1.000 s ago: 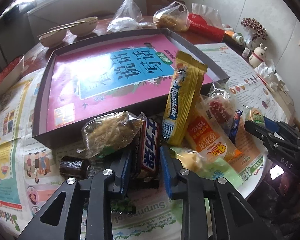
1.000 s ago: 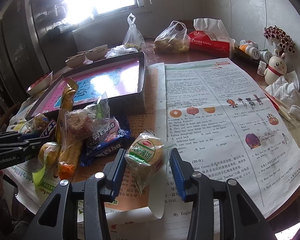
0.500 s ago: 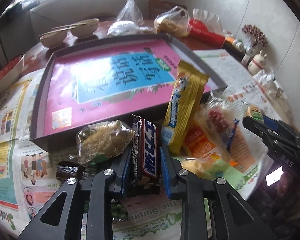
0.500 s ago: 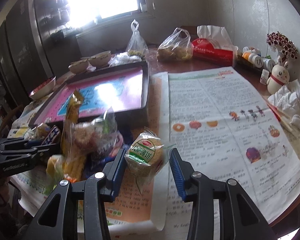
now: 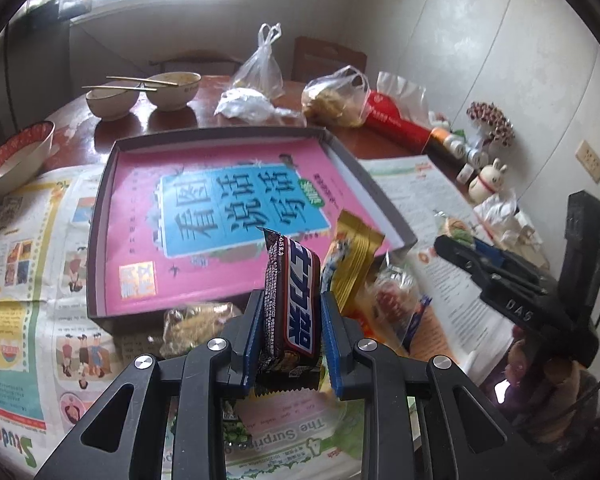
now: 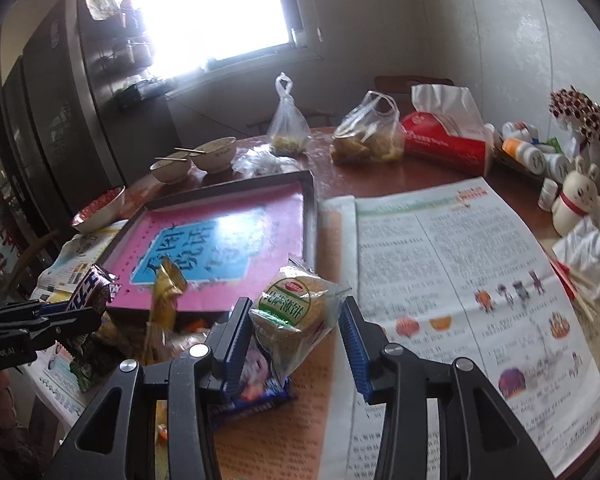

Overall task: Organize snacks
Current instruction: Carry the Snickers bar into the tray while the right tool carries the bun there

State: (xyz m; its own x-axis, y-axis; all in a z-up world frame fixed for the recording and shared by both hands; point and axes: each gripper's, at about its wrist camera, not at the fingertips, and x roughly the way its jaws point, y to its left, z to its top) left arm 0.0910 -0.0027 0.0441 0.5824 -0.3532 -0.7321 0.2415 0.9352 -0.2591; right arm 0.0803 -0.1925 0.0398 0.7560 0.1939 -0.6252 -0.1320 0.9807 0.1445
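Left gripper (image 5: 292, 328) pinching chocolate bar (image 5: 294, 304) upright, center-bottom of frame, lifted off the snack pile (image 5: 380, 292) just below the tray (image 5: 100, 240). Right gripper (image 6: 296, 340) clamped on biscuit pack (image 6: 290, 316), center-low; probably clear of the newspaper (image 6: 440, 248), view blurry.

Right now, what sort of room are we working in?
Most likely a home dining or kitchen area: used bowls with chopsticks on a wooden table, a tissue pack, a tall fridge-like cabinet beside the window.
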